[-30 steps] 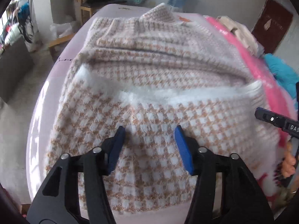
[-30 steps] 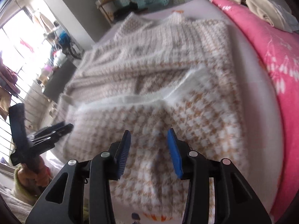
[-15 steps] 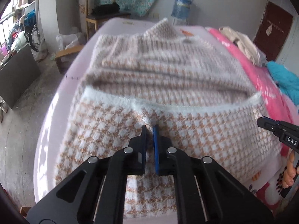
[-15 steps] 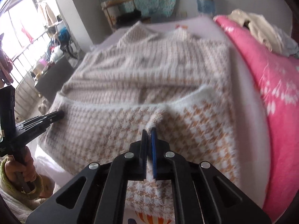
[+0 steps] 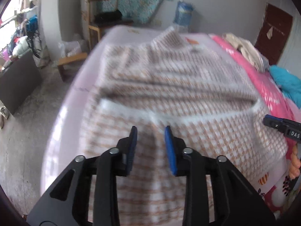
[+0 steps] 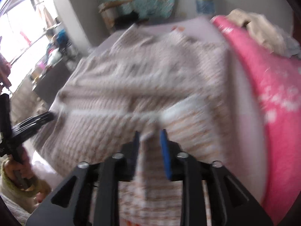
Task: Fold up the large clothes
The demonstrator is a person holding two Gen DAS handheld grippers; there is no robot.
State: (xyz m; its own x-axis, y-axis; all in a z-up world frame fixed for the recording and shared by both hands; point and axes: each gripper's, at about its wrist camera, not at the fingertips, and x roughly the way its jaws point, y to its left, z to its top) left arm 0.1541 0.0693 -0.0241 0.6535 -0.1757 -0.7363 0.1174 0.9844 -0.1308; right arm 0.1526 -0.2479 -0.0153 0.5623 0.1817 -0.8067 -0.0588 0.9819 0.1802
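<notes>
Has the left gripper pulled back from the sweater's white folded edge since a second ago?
Yes. The left gripper has drawn back from the sweater's white folded edge, seen against the bed. Its jaws have just reopened, nothing pinched between them.

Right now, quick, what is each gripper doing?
Left gripper: open, jaws just been opening above the checked sweater, holding nothing.
Right gripper: jaws just been opening, sweater ridge between them; grip unclear.

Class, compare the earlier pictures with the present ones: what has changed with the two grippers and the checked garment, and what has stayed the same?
Both the left gripper and right gripper snapped shut half a second ago and have just been opening again. Both views now show more of the room, as if lifted. The checked garment stays spread on the bed, its lower part folded up.
</notes>
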